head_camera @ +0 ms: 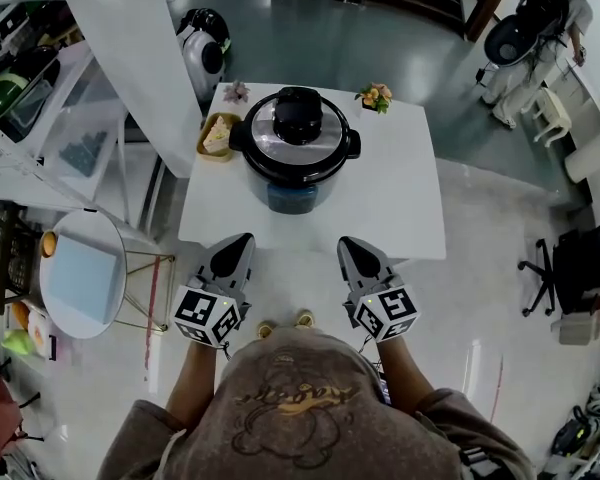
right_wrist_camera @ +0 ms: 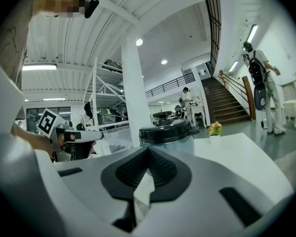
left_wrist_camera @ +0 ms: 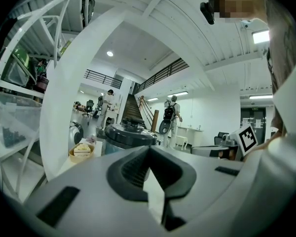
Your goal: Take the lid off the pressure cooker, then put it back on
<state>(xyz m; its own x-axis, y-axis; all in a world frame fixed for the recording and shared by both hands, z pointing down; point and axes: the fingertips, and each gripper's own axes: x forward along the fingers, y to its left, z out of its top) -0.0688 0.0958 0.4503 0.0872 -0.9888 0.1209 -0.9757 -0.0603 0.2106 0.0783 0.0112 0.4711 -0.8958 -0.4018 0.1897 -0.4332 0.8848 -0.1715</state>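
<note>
The pressure cooker stands near the back middle of a white table, its black-and-steel lid seated on top. The same cooker rises beyond the left jaws, and it shows ahead of the right jaws too. My left gripper hovers at the table's near edge, shut and empty. Level with it to the right, my right gripper is also shut with nothing held. Both point toward the cooker and stay well short of it.
A small bowl of food sits left of the cooker. Little flower pots stand at the back right and back left. A white pillar, shelving and a round side table lie to the left. A person stands far right.
</note>
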